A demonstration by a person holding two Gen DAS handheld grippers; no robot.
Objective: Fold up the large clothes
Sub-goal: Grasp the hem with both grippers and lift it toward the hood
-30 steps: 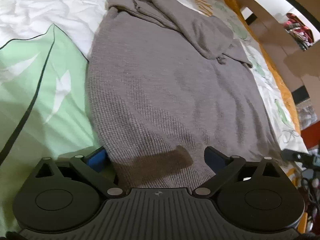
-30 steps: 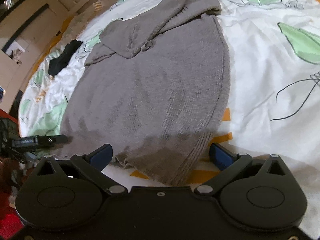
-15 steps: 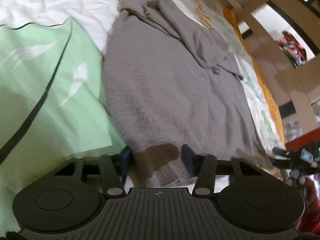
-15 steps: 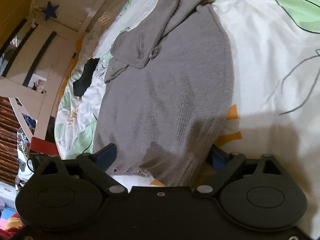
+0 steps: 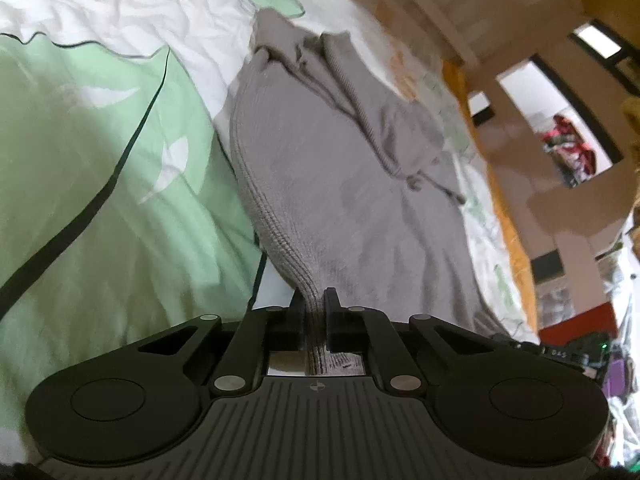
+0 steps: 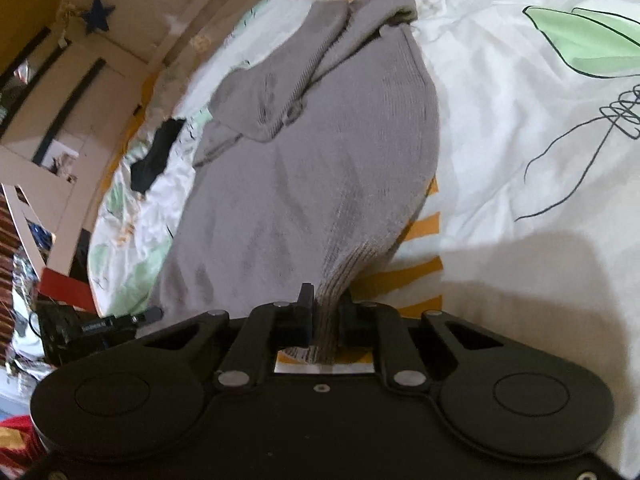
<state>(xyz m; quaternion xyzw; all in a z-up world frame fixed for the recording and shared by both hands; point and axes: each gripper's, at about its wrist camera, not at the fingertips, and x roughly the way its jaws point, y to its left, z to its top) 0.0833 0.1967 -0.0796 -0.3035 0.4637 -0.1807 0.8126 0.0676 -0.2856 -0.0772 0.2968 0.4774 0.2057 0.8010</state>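
A grey knitted sweater (image 5: 344, 184) lies lengthwise on the bed, its sleeves folded over the body at the far end. It also shows in the right wrist view (image 6: 320, 168). My left gripper (image 5: 314, 304) is shut on the left corner of the ribbed hem. My right gripper (image 6: 326, 304) is shut on the right corner of the hem. Both corners are lifted a little off the bed and the cloth hangs in a ridge up to each jaw.
The bed cover (image 5: 100, 168) is white with green leaf and orange prints. A black garment (image 6: 156, 160) lies near the bed's far left edge. A wooden bed frame (image 6: 132, 12) and room clutter (image 5: 568, 152) surround the bed.
Both grippers went from open around the hem corners to shut on them. The hem corners have risen off the bed and both cameras have tilted upward.
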